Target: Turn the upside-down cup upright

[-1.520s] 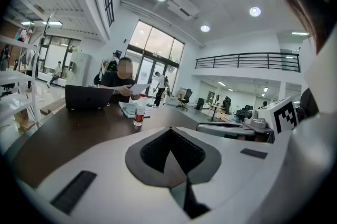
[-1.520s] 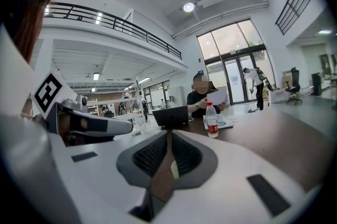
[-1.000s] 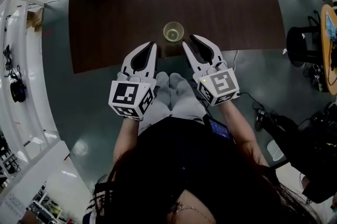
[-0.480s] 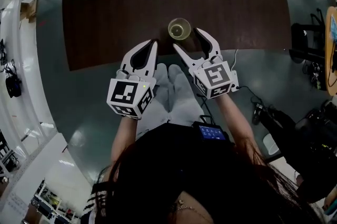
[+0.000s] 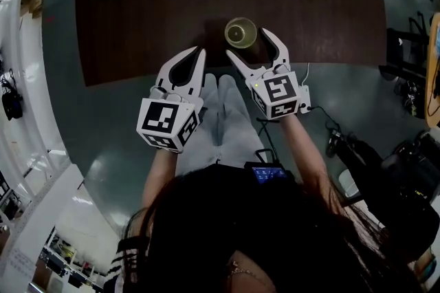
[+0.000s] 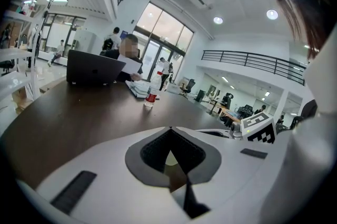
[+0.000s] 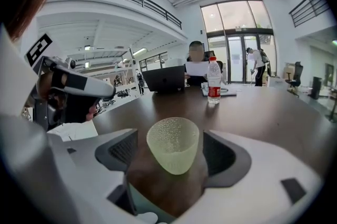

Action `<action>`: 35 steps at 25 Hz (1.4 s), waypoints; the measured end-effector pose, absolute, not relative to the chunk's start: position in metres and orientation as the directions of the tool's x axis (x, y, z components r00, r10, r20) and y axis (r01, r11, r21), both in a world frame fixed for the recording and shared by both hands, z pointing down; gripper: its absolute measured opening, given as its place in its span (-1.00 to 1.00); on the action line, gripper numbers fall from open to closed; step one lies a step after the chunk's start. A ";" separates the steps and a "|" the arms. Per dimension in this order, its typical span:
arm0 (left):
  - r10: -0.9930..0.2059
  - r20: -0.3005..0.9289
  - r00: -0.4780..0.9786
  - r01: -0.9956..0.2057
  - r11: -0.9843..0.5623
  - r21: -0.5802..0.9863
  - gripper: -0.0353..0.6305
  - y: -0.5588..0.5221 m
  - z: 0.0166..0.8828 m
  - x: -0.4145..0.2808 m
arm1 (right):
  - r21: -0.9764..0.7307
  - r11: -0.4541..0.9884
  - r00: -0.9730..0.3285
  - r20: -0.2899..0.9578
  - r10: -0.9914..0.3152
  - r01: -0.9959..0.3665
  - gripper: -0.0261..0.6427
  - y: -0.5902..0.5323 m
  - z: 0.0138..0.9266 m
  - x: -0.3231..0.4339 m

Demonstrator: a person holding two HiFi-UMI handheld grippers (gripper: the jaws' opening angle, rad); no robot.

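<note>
A: Checking right gripper (image 5: 246, 42): had just been opening, stood wide, straddled cup (image 7: 172, 150) without touching.
B: Cup where?
A: Sat on table (image 5: 137, 9) near its front edge. Left gripper (image 6: 169, 133): pinched closed, held nothing.

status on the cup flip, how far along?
Done: nothing yet. The cup stands untouched near the edge of the table.
In hand: the right gripper has just been opening its jaws, and the cup stands between them with the pads clear of it. The left gripper is shut and empty, off to the side.
Left: close on the cup, lift, turn it over, set it down.
</note>
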State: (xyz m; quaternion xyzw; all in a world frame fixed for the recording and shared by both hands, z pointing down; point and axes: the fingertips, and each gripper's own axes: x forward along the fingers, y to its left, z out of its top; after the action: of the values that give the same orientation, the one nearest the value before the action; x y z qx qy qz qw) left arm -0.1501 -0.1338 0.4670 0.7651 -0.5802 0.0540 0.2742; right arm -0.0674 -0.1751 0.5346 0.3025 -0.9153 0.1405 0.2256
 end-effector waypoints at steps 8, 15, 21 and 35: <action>-0.846 0.428 0.318 -0.918 -0.162 0.362 -0.88 -0.134 0.479 -0.154 | -0.122 0.778 -0.704 0.529 -0.474 -0.616 0.19 -0.179 0.552 -0.076; -0.838 0.448 0.311 -0.921 -0.150 0.359 -0.88 -0.135 0.485 -0.159 | -0.132 0.767 -0.691 0.549 -0.470 -0.628 0.19 -0.185 0.563 -0.081; -0.836 0.456 0.304 -0.923 -0.139 0.360 -0.88 -0.138 0.488 -0.161 | -0.148 0.764 -0.698 0.541 -0.469 -0.628 0.19 -0.187 0.564 -0.082; -0.844 0.433 0.317 -0.918 -0.159 0.363 -0.88 -0.138 0.479 -0.156 | -0.183 0.762 -0.720 0.516 -0.464 -0.622 0.19 -0.187 0.546 -0.076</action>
State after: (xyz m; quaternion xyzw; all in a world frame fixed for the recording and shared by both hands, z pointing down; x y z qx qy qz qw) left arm -0.1558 -0.1381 0.4789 0.7585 -0.5807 0.0645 0.2885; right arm -0.0758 -0.1868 0.5463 0.2980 -0.9108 0.1743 0.2261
